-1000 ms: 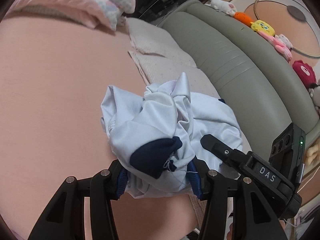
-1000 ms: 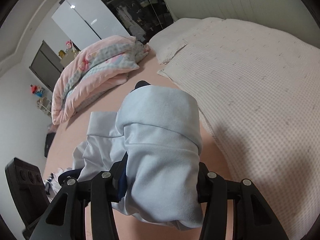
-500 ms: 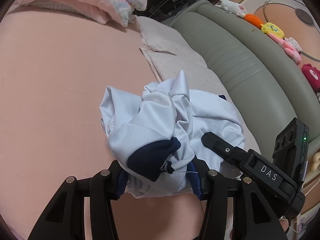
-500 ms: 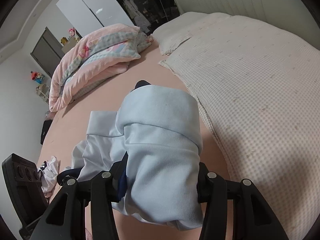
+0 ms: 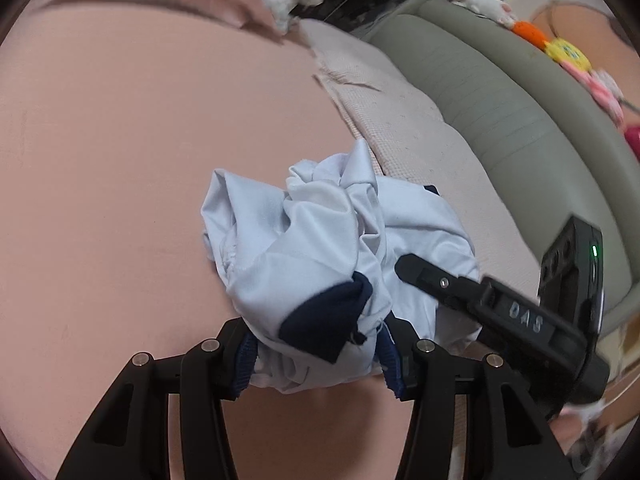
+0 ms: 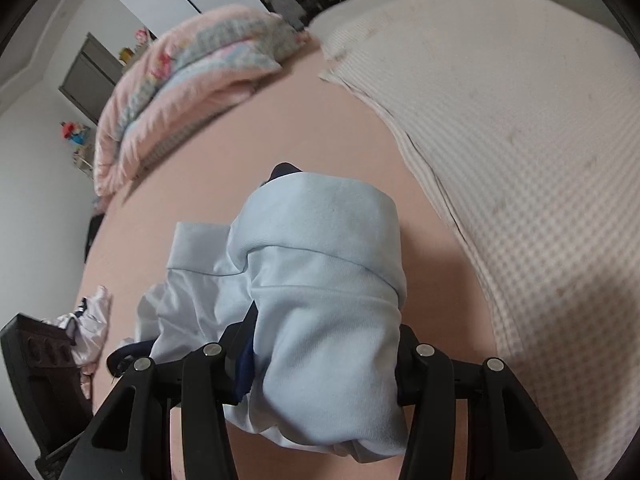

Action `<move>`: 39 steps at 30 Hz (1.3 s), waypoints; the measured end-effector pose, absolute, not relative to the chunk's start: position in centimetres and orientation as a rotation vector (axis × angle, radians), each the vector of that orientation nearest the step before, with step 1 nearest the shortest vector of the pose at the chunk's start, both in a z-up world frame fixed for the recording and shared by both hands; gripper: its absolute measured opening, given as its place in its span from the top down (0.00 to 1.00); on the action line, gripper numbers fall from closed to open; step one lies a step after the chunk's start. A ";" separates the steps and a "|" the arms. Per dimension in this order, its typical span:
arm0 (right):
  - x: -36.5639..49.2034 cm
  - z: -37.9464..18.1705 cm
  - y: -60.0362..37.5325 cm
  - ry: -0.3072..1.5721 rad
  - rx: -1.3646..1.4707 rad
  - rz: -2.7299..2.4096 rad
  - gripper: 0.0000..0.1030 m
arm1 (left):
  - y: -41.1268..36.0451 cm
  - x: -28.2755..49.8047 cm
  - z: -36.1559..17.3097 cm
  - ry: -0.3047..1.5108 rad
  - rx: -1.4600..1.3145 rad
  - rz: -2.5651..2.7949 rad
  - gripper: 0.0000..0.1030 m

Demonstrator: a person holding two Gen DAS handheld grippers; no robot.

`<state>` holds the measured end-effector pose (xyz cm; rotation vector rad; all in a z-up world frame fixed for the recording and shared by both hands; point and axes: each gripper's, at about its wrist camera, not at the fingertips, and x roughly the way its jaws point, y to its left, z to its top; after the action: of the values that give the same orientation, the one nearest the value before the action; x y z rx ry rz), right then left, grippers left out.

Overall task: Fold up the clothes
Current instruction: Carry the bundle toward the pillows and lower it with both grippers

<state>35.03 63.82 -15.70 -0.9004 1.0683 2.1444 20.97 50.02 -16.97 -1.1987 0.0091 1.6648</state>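
Observation:
A crumpled light-blue garment [image 5: 320,240] with dark navy trim is bunched between both grippers above the pink bed sheet [image 5: 120,160]. My left gripper [image 5: 320,344] is shut on its near end, navy cuff on top. One finger [image 5: 424,278] of the right gripper presses into the cloth from the right. In the right wrist view the same garment [image 6: 320,260] drapes thickly over my right gripper [image 6: 324,344]. Its jaws are opening a little, with the cloth still filling the gap and touching both pads.
A quilted checked pad [image 6: 520,160] covers the bed's right side. A folded pink comforter [image 6: 180,80] lies at the far end. A small white garment [image 6: 92,320] lies left on the sheet. A grey-green headboard [image 5: 500,100] carries plush toys [image 5: 568,52].
Both grippers have sunk toward the bed with the garment still between them. The sheet looks closer and the background has slid upward. The hold on the cloth looks unchanged.

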 end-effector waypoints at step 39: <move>34.7 -10.7 62.4 0.827 -0.871 2.064 0.90 | 55.2 22.1 -12.2 0.264 -0.957 1.479 0.90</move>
<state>34.73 62.36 -10.69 -0.8712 0.8266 2.0636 22.07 55.17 -12.16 -0.9573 0.2643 1.4788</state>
